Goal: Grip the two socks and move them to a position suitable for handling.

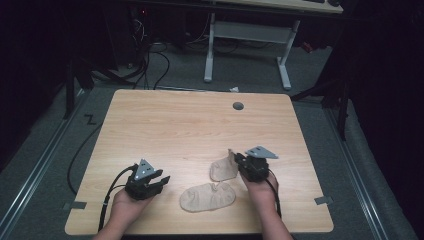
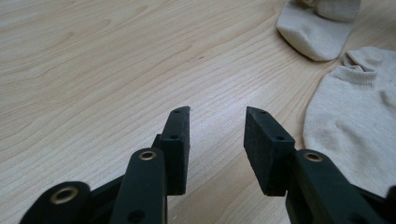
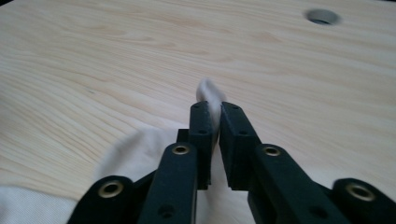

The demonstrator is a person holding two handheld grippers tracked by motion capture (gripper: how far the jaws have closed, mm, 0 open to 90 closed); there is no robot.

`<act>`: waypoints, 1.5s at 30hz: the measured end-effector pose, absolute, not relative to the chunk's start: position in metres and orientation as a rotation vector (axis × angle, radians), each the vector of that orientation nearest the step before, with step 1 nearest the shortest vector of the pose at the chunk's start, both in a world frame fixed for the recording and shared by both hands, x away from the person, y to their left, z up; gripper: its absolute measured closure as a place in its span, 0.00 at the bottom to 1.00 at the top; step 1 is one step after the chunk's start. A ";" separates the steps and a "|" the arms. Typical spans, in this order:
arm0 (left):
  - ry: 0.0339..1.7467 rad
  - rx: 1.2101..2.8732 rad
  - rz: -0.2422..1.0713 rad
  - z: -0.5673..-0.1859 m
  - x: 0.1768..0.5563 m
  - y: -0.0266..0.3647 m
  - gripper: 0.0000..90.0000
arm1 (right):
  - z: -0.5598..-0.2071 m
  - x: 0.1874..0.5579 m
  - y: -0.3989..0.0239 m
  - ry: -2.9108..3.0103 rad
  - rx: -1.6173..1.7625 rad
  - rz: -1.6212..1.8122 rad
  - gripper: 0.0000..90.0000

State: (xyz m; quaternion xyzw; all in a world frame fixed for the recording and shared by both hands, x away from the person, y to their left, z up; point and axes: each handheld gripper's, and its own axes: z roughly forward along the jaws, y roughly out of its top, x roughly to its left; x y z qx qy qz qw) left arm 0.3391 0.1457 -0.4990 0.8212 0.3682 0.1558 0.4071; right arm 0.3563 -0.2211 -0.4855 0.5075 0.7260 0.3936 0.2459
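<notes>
On the left of the pale wooden surface (image 1: pixel 175 125), the left claw (image 1: pixel 161 181) rests low in the person's left hand (image 1: pixel 125 205) with its jaws spread and nothing between them, pointing toward the socks. Just right of it, near the front edge, a beige ankle sock (image 1: pixel 207 196) lies flat, and close behind it a second beige sock (image 1: pixel 225 169) lies with one edge lifted. That raised edge is pinched between the nearly closed jaws of the right claw (image 1: pixel 238 160), held by the right hand (image 1: pixel 260 190).
</notes>
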 end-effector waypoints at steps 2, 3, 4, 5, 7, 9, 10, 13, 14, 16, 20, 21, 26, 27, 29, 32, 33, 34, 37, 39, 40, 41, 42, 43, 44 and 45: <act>0.929 2.073 0.392 -0.499 0.339 0.145 0.68 | -0.493 0.347 -0.241 1.950 1.424 1.023 0.84; 0.930 2.073 0.395 -0.499 0.340 0.144 0.68 | -0.496 0.342 -0.248 1.925 1.430 0.988 0.82; 0.931 2.072 0.394 -0.500 0.340 0.143 0.68 | -0.497 0.336 -0.255 1.914 1.412 0.974 0.81; 0.929 2.082 0.393 -0.500 0.341 0.143 0.68 | -0.497 0.334 -0.256 1.920 1.410 0.976 0.82; 0.929 2.082 0.391 -0.501 0.341 0.140 0.68 | -0.496 0.333 -0.251 1.997 1.358 0.991 0.85; 0.923 2.088 0.393 -0.501 0.340 0.137 0.68 | -0.500 0.335 -0.237 2.085 1.306 0.968 0.90; 0.922 2.087 0.394 -0.501 0.339 0.136 0.68 | -0.502 0.336 -0.232 2.123 1.276 0.963 0.93; 0.912 2.100 0.397 -0.502 0.338 0.134 0.68 | -0.512 0.345 -0.210 2.216 1.241 0.915 0.99; 0.912 2.099 0.396 -0.502 0.338 0.134 0.68 | -0.514 0.348 -0.206 2.234 1.239 0.901 0.99; 0.914 2.097 0.396 -0.502 0.338 0.135 0.68 | -0.521 0.356 -0.196 2.277 1.246 0.851 1.00; 0.915 2.097 0.389 -0.502 0.339 0.138 0.68 | -0.521 0.364 -0.176 2.335 1.191 0.854 1.00; 0.917 2.096 0.391 -0.503 0.339 0.138 0.68 | -0.521 0.366 -0.169 2.351 1.175 0.855 1.00; 0.916 2.100 0.389 -0.504 0.340 0.137 0.67 | -0.520 0.378 -0.139 2.422 1.085 0.858 0.99; 0.914 2.104 0.387 -0.504 0.340 0.136 0.67 | -0.519 0.379 -0.135 2.433 1.084 0.861 0.96; 0.911 2.107 0.393 -0.505 0.341 0.135 0.67 | -0.514 0.377 -0.137 2.403 1.084 0.892 0.93; 0.918 2.102 0.389 -0.507 0.344 0.131 0.65 | -0.502 0.368 -0.159 2.308 1.115 0.922 0.87; 0.919 2.099 0.390 -0.508 0.346 0.128 0.65 | -0.500 0.364 -0.169 2.270 1.132 0.922 0.86; 0.917 2.097 0.387 -0.508 0.349 0.125 0.64 | -0.498 0.361 -0.181 2.233 1.157 0.927 0.85; 0.912 2.098 0.383 -0.508 0.356 0.110 0.62 | -0.501 0.353 -0.211 2.157 1.248 0.936 0.82; 0.899 2.104 0.397 -0.508 0.362 0.099 0.61 | -0.506 0.352 -0.222 2.136 1.296 0.930 0.80; 0.896 2.105 0.406 -0.508 0.365 0.093 0.60 | -0.508 0.352 -0.226 2.129 1.316 0.941 0.78; 0.891 2.109 0.413 -0.509 0.369 0.087 0.60 | -0.509 0.352 -0.228 2.123 1.331 0.950 0.78; 0.889 2.107 0.420 -0.510 0.372 0.082 0.60 | -0.510 0.354 -0.229 2.119 1.336 0.957 0.76; 0.891 2.111 0.421 -0.511 0.377 0.077 0.60 | -0.510 0.355 -0.229 2.112 1.338 0.962 0.76; 0.892 2.114 0.427 -0.512 0.380 0.071 0.60 | -0.511 0.357 -0.229 2.114 1.342 0.967 0.76; 0.892 2.117 0.436 -0.513 0.384 0.066 0.60 | -0.512 0.359 -0.228 2.117 1.349 0.974 0.77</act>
